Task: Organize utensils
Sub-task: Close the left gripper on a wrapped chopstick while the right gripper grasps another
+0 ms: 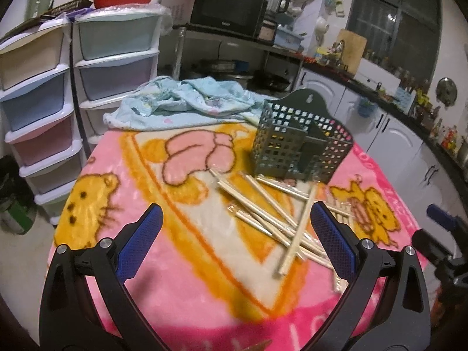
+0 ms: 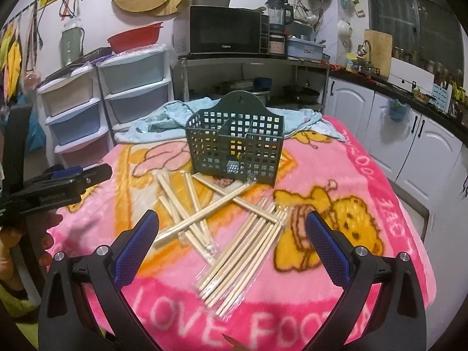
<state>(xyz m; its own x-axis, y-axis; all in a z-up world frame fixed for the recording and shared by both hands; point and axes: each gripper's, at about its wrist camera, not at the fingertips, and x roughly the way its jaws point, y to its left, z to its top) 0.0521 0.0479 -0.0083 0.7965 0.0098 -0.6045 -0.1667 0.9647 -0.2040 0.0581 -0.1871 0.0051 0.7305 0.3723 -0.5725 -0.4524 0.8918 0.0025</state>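
Observation:
Several wooden chopsticks point(image 2: 201, 213) lie scattered on a pink cartoon blanket point(image 2: 365, 181), with a bundle in clear wrap point(image 2: 242, 257) beside them. A dark green perforated utensil holder point(image 2: 237, 149) stands upright behind them, with nothing visible inside. My right gripper point(image 2: 232, 228) is open above the wrapped bundle. My left gripper point(image 1: 235, 219) is open above the blanket, left of the chopstick pile point(image 1: 272, 213) and in front of the holder point(image 1: 298, 143). The left gripper also shows at the left edge of the right wrist view point(image 2: 58, 181).
A crumpled light blue cloth point(image 2: 175, 117) lies at the blanket's far edge. Pastel drawer units point(image 2: 96, 102) stand left, a shelf with a microwave point(image 2: 222, 32) behind, white cabinets point(image 2: 395, 134) and a cluttered counter to the right.

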